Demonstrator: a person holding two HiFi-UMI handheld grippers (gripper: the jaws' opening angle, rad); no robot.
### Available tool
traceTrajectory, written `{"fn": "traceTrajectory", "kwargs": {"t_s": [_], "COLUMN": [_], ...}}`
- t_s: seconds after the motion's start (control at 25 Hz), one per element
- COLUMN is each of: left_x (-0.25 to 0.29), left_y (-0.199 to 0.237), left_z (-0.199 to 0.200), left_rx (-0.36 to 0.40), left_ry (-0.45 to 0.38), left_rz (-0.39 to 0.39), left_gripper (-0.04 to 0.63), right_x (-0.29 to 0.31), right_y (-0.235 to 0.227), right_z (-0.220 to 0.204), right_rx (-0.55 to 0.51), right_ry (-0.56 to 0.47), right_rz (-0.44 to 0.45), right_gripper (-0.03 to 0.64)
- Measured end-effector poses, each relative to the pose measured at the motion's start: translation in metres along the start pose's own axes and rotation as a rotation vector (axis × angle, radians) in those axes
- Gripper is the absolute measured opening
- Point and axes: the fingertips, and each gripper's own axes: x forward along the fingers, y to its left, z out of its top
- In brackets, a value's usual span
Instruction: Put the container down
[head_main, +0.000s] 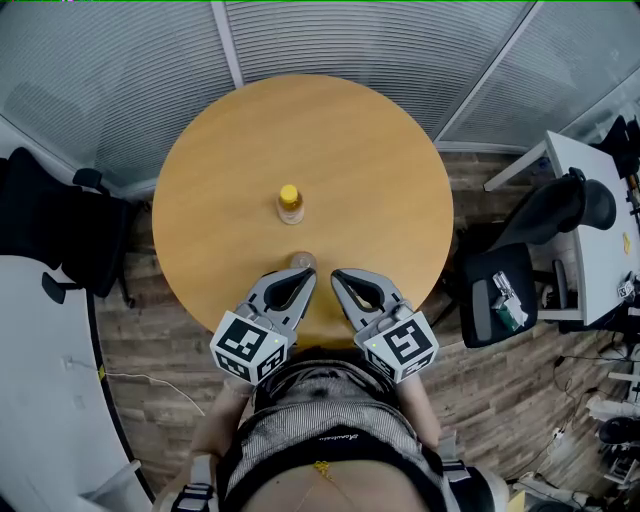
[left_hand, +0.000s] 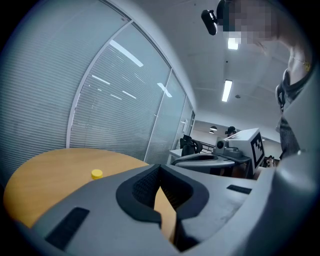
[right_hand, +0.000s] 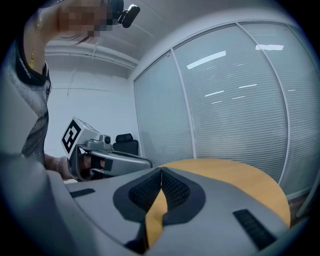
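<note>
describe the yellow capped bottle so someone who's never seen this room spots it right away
Find the round wooden table in front of the blind-covered glass walls. Near its centre stands a small bottle. Its bright yellow cap sets it apart from the pale round object nearer the person.

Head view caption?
Both shut, left gripper and right gripper at the near edge of the round table; yellow-capped bottle stands beyond.
</note>
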Motion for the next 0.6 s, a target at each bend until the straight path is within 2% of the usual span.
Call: {"fn": "traceTrajectory", "kwargs": {"t_s": [0.6], "left_x": [0.0018], "left_y": [-0.0024], "left_z": [-0.0022], "left_rx": [-0.004], "left_ry": [0.004], "left_rz": [-0.028], "left_gripper": [0.020], "right_x": [0.0024], "right_y": [-0.0005], "right_z": [-0.0033], "right_rx": [-0.004], "right_ry": [0.010], "right_rz": [-0.008], "right_gripper": [0.021]}}
